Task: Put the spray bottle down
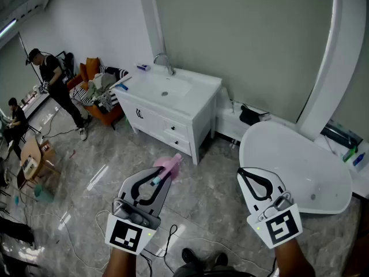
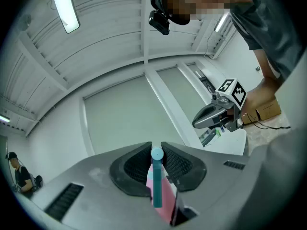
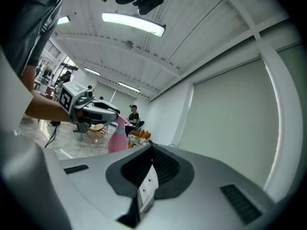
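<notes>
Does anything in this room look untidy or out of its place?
Slightly. A loose cable trails over the floor near the person's feet, and clothes lie heaped on the orange sofa. The spray bottle hangs in the left gripper, above the floor.

A pale green wall [image 1: 253, 39] backs a white vanity [image 1: 173, 114] with sink and tap [image 1: 165, 62]. To its right sits a white tub [image 1: 288, 154]. The grey marble floor [image 1: 109, 166] shines, with cables [image 1: 75, 235] trailing across it. Far left, an orange sofa [image 1: 90, 69] is heaped with clothes, and a person [image 1: 55, 82] stands beside it. A tube light [image 3: 133, 23] glows on the ribbed ceiling [image 3: 201, 28].
</notes>
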`<state>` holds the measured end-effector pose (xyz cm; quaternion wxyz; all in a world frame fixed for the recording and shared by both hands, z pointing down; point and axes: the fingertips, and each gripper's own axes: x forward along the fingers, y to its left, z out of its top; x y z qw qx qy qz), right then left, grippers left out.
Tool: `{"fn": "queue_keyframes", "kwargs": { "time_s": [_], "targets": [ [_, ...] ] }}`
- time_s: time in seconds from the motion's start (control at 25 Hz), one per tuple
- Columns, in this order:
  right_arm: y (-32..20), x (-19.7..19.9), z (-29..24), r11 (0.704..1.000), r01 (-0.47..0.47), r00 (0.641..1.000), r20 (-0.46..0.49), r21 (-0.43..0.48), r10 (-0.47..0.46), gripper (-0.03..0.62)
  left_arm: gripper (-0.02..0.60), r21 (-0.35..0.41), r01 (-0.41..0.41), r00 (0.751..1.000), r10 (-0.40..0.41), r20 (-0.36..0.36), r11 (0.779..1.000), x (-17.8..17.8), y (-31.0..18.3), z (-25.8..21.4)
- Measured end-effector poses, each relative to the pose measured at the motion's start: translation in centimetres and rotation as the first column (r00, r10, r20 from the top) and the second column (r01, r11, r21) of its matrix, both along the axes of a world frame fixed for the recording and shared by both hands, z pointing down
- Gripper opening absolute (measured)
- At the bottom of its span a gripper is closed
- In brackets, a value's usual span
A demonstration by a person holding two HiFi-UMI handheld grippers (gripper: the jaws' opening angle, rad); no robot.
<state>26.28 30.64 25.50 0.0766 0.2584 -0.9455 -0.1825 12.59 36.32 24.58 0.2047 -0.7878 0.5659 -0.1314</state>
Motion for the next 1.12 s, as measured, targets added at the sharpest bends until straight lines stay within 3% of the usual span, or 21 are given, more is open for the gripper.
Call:
{"fn": "queue_keyframes", "kwargs": {
  "time_s": [0.64,1.12],
  "targets": [
    [1.7,0.5,-0.3,0.999,0.035,0.999,0.015,-0.016,-0.035,0.009,0.058,-0.015,-0.007,1.0,0.007,-0.013,1.0,1.2,1.3,0.4],
    [2.6,-0.7,0.1,1.0,0.028,1.0,0.001,-0.013,-0.028,0.01,0.058,-0.014,-0.011,1.0,0.011,-0.029,1.0,0.1,2.3,0.9]
  ]
}}
